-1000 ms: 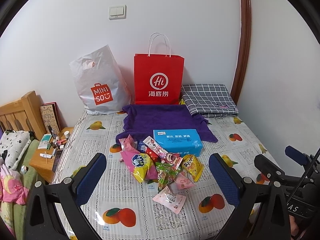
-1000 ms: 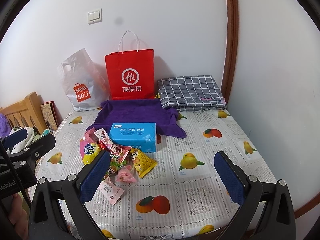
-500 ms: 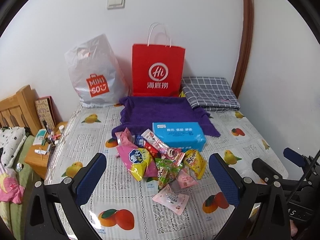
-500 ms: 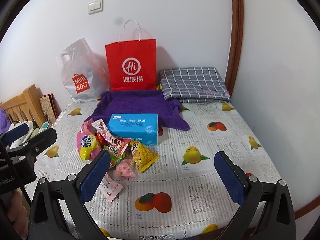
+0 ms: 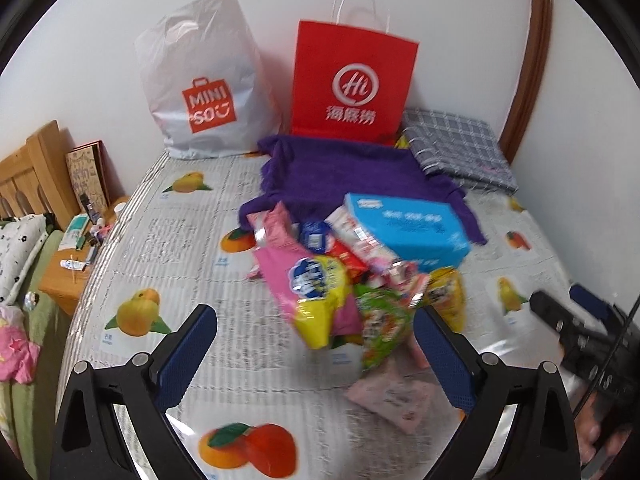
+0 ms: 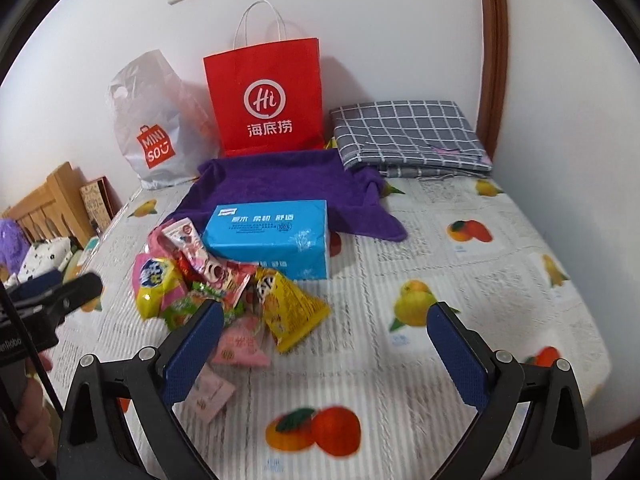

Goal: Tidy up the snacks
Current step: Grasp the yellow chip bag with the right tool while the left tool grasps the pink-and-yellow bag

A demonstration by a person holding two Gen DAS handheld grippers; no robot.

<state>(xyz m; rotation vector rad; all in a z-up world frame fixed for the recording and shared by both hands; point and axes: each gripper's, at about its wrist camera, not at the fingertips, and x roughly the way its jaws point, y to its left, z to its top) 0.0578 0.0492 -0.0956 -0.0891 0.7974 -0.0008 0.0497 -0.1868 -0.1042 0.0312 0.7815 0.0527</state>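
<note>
snack pile mid-bed, ahead of left gripper, nearer it; jaws apart, closing, empty. right gripper jaws wide, empty.

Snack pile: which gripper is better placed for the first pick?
Left, probably. The left gripper frames the snack pile between its jaws, which are closing slightly on nothing yet. The right gripper faces mostly bare tablecloth, with the pile off beside its left finger.

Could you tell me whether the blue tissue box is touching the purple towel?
Touching. In the right wrist view, the blue tissue box sits with its back edge overlapping the front of the purple towel, with no tablecloth visible between them.
</note>
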